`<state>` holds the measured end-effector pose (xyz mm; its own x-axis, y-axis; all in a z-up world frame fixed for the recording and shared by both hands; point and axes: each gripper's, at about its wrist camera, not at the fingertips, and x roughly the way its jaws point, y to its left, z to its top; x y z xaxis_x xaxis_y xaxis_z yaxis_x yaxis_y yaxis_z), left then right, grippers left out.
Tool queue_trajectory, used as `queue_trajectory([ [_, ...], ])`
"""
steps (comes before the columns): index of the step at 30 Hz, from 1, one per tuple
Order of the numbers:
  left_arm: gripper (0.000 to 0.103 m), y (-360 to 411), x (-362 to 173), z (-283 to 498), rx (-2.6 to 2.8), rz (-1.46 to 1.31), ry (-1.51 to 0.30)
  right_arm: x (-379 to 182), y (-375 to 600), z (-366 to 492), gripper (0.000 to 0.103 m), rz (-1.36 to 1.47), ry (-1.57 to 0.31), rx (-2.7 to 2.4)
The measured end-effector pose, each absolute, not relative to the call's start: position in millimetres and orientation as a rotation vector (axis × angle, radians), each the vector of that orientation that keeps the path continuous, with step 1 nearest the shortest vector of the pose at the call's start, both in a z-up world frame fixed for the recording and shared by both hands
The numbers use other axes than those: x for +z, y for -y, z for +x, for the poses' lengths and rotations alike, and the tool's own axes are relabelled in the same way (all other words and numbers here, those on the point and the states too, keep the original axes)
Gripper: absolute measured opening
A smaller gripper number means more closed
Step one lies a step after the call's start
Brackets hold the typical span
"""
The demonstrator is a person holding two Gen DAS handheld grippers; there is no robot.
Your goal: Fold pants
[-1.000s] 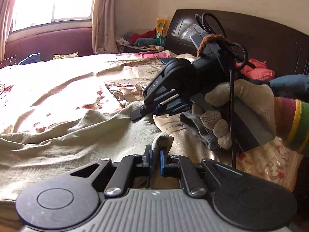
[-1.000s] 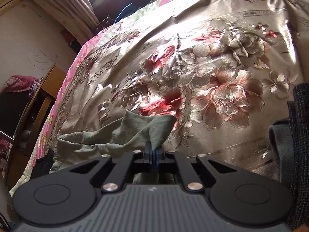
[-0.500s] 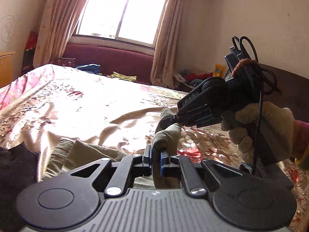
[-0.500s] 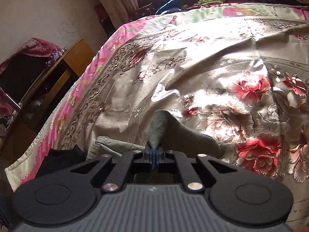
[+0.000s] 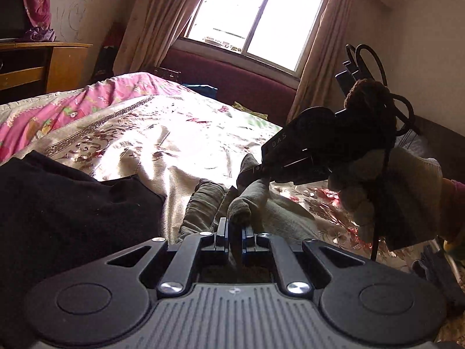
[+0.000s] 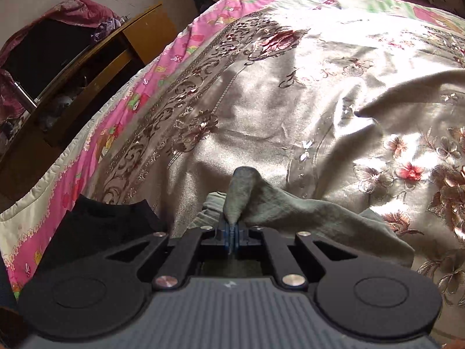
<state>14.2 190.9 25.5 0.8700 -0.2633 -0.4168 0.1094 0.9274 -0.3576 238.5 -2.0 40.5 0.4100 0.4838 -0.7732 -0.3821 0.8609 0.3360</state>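
The pants (image 6: 293, 212) are soft, matte grey-green cloth, rumpled into folds, lying on the near part of a glossy satin bedspread (image 6: 290, 110) with raised floral embroidery and a pink printed border. The left gripper (image 5: 235, 234) has its jaws nearly closed on a thick pinch of the fabric. The right gripper (image 6: 231, 232), in a gloved hand (image 5: 386, 195), has its jaws fully closed on a peaked fold. From that peak the pants trail right and nearer; their long axis cannot be told, the cloth being bunched. A black garment (image 6: 96, 226) lies just left.
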Motion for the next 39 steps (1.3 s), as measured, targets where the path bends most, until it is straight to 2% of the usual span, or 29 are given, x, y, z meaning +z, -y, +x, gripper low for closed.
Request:
queue_trajectory([
  [6,0.023,-210.8,8.4,9.2,-0.164,-0.4,-0.529,27.3,-22.9,237.9,0.014,0.071,-1.024,0.552],
  [8,0.024,-217.5,4.0,11.6,-0.151,-0.42,-0.547,30.1,-23.4,237.2,0.023,0.091,-0.999,0.567],
  [9,0.026,-219.4,3.2,9.6,-0.144,-0.424,-0.554,32.2,-22.7,237.1,0.024,0.106,-0.988,0.577],
  [15,0.032,-219.7,7.4,-3.9,-0.098,-0.374,-0.552,49.4,-22.1,233.0,0.024,0.099,-0.917,0.575],
  [19,0.032,-220.7,17.1,-11.9,-0.03,-0.284,-0.522,52.5,-14.1,216.3,0.024,0.015,-0.866,0.569],
  [26,0.033,-211.9,26.9,1.2,-0.068,-0.236,-0.493,19.3,-33.4,223.3,0.025,-0.087,-0.91,0.557],
  [30,0.033,-197.5,11.4,19.1,-0.099,-0.194,-0.586,7.2,-46.4,230.2,0.026,-0.123,-0.919,0.568],
  [34,0.035,-194.2,6.5,14.0,-0.104,-0.149,-0.616,16.4,-41.9,226.1,0.026,-0.145,-0.897,0.595],
  [39,0.035,-200.2,26.6,6.9,-0.114,-0.128,-0.574,32.8,-18.8,211.6,0.027,-0.154,-0.854,0.586],
])
